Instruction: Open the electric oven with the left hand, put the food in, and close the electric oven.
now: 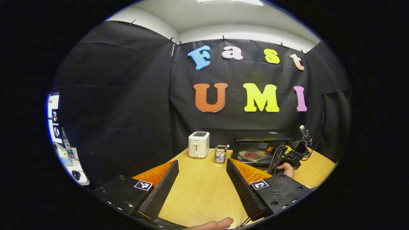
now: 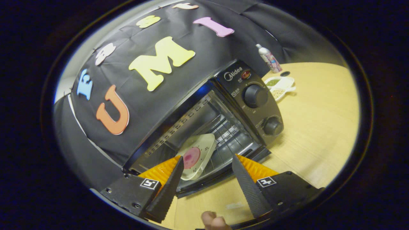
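Right now your right gripper [image 2: 207, 174] has its fingers spread wide with nothing between them, held just outside the black electric oven [image 2: 223, 105], whose front stands open. Straight ahead of those fingers, a pale square plate carrying a round pink piece of food [image 2: 195, 155] sits on the wire rack inside the cavity. Beyond the right finger are the oven's two black knobs [image 2: 255, 95] and a white two-part dish of grains [image 2: 278, 86] on the light wooden counter [image 2: 319, 127]. Your left gripper [image 1: 202, 174] is likewise wide open and empty, hovering over the counter; past its fingertips stand a white toaster [image 1: 198, 144] and a small clear glass holder [image 1: 220, 154]
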The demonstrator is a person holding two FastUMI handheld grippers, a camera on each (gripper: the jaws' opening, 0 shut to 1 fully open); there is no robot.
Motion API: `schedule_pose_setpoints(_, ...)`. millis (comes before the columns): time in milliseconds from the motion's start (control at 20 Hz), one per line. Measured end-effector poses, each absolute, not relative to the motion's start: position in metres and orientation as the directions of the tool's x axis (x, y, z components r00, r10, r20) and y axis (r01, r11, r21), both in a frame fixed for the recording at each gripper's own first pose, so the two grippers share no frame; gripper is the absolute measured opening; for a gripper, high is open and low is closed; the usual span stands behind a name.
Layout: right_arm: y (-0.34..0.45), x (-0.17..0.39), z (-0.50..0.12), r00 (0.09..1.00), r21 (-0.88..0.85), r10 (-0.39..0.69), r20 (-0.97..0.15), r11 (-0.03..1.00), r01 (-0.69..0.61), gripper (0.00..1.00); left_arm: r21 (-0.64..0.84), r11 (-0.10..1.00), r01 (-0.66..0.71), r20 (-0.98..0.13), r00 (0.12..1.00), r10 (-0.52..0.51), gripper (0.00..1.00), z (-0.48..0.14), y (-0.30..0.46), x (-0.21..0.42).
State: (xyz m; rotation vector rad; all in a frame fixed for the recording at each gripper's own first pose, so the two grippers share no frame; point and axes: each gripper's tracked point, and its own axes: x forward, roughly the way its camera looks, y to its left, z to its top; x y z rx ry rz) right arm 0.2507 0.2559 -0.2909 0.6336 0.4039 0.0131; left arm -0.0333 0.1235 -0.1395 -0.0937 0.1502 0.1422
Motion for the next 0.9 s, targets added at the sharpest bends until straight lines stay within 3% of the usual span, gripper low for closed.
schedule_pose_setpoints(50, 0.257, 0.241, -0.286, 0.924, 0.560, 0.142, -0.355, 0.824, 0.088, 0.98, -0.078, 0.985, -0.151, -0.158, 0.978, 0.137, 0.95, -0.140, 0.124, -0.035)
schedule_pose_setpoints(300, 0.245, 0.197, -0.254, 0.936, 0.426, 0.169, -0.308, 0.904, -0.023, 0.93, -0.059, 0.987, -0.146, -0.172, 0.976, 0.134, 0.95, -0.141, 0.115, -0.037)
schedule_pose_setpoints(400, 0.233, 0.177, -0.236, 0.939, 0.383, 0.183, -0.292, 0.922, -0.061, 1.00, -0.071, 0.988, -0.134, -0.192, 0.974, 0.118, 0.95, -0.148, 0.107, -0.036)
schedule_pose_setpoints(450, 0.228, 0.168, -0.224, 0.941, 0.376, 0.197, -0.277, 0.923, -0.083, 0.95, -0.075, 0.989, -0.128, -0.199, 0.974, 0.111, 0.95, -0.150, 0.103, -0.034)
schedule_pose_setpoints(900, 0.141, 0.116, -0.115, 0.968, 0.186, 0.201, -0.148, 0.967, -0.173, 0.95, -0.088, 0.995, -0.044, -0.299, 0.954, 0.015, 0.95, -0.186, 0.043, 0.000)
